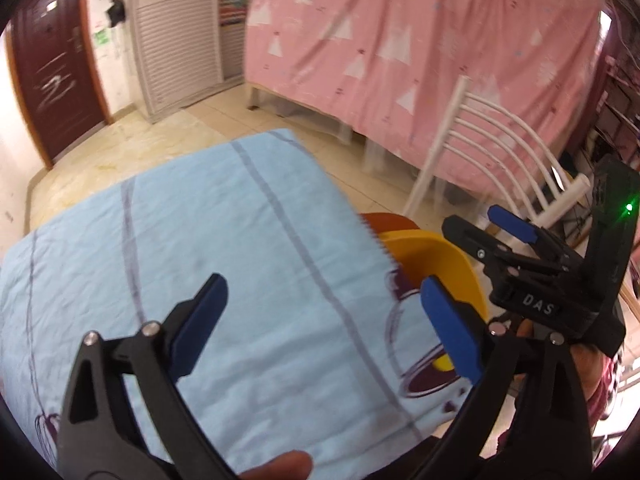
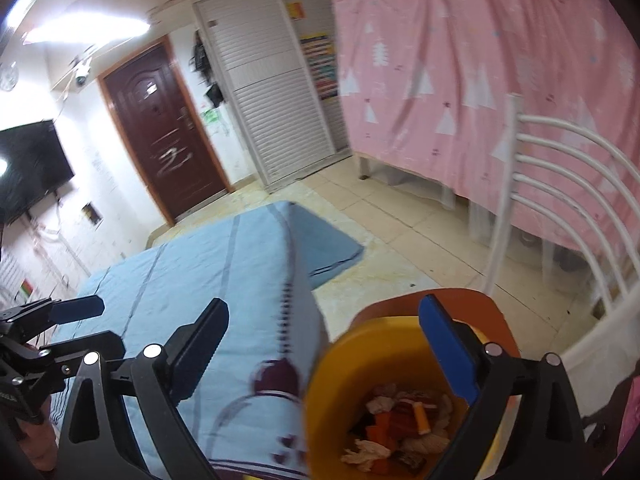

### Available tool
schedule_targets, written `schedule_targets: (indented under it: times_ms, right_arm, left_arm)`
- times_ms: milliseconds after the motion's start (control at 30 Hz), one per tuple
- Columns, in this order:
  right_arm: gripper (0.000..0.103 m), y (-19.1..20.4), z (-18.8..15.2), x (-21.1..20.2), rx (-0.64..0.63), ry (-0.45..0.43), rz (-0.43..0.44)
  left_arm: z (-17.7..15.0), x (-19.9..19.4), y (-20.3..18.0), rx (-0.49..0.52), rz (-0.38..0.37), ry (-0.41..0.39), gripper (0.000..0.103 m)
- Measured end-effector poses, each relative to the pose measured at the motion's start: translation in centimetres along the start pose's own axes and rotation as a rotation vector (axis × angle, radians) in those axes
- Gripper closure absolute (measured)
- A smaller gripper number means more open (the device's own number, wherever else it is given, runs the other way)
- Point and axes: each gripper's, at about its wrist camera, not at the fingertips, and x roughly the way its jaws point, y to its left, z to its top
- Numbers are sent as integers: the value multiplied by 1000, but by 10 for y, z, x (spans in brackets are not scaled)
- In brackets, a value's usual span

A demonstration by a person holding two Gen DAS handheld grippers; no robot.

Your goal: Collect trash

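Yellow bin (image 2: 328,412) lower right holds trash (image 2: 400,420) | left gripper (image 1: 324,324), right gripper (image 2: 324,344) spread wide, empty | judgement: scan blue tablecloth (image 1: 200,240) for leftovers.

Between the blue-padded black fingers (image 1: 452,332) lies a pale blue table cloth (image 1: 224,248) crossed by thin purple stripes, with dark maroon looped drawings near its edge. Beside the right-hand finger (image 2: 448,352) sits a yellow bin (image 2: 340,392) holding orange, white and dark scraps (image 2: 400,424), on an orange-red stool (image 2: 460,300). Beyond the fingers hang a pink sheet (image 1: 400,40) printed with white trees, a white slatted chair (image 2: 568,184) and a maroon door (image 2: 160,128).
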Motion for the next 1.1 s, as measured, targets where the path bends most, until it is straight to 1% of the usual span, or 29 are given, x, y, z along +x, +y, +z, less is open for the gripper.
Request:
schedule_targets:
  times_ms: [167,367,500,567,633,667,833,967,1033,1100]
  right_arm:
    - [14,38,4,14,-42,20,48]
    - [14,79,5,26,-102,44,89]
    - [14,103,5,33,-128,51,119]
    - [14,117,3,35,-142,40,117]
    - [14,128,1,37,-164,31,112]
    - [14,138,-1,39,-180,31,123]
    - [14,169,-12,44,-235,31,151]
    - [14,196,-25,48,-282,38,191]
    - [13,203,-29,50,-291,42,212]
    - [11,212,-34,51,-301,43,233]
  left_arm:
    - [-10,-16,35,-78,28,-24,10]
    - [-24,-34,70,-138,71,-59,8]
    - [-35,-44,93,-166,136,-90,7]
    - [-41,-48,104,-173,196,-110,7]
    - [-46,-51,115,-184,230,-118,6]
    - [-49,-53,122,-196,246,-122,6]
    - [-64,-57,150,-240,300,-120,6]
    - [-78,-58,171,-291,321,-115,6]
    - [-85,-59,183,-313,330,-115,6]
    - [-90,-62,192,-328,343,-118,6]
